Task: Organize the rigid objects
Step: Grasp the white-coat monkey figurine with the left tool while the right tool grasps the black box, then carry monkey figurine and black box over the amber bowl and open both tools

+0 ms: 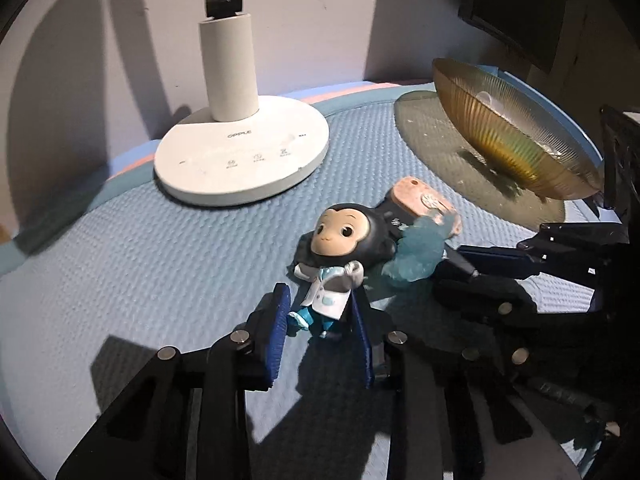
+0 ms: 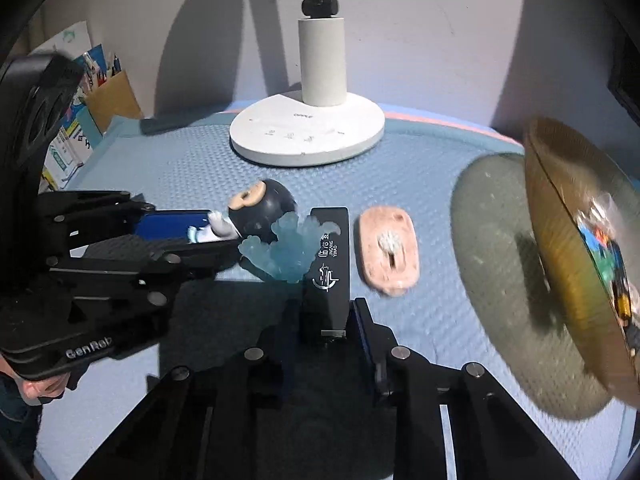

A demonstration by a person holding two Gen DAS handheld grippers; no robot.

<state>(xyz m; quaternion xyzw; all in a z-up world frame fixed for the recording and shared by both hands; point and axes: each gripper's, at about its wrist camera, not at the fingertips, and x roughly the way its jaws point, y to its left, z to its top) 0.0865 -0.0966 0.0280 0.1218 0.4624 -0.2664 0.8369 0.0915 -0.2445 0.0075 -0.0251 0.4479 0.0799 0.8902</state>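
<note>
Here my left tongs [image 1: 320, 336] pinch the monkey figure [image 1: 336, 264] lying on the table [image 1: 140, 264]; my right tongs [image 2: 326, 336] pinch the black slab [image 2: 329, 276] beside it.

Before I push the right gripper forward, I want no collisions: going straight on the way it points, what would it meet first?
The right gripper is already shut on the black rectangular block. Straight ahead, beyond the block's far end, lies bare blue mat, then probably the white lamp base, though depth is hard to judge.
</note>
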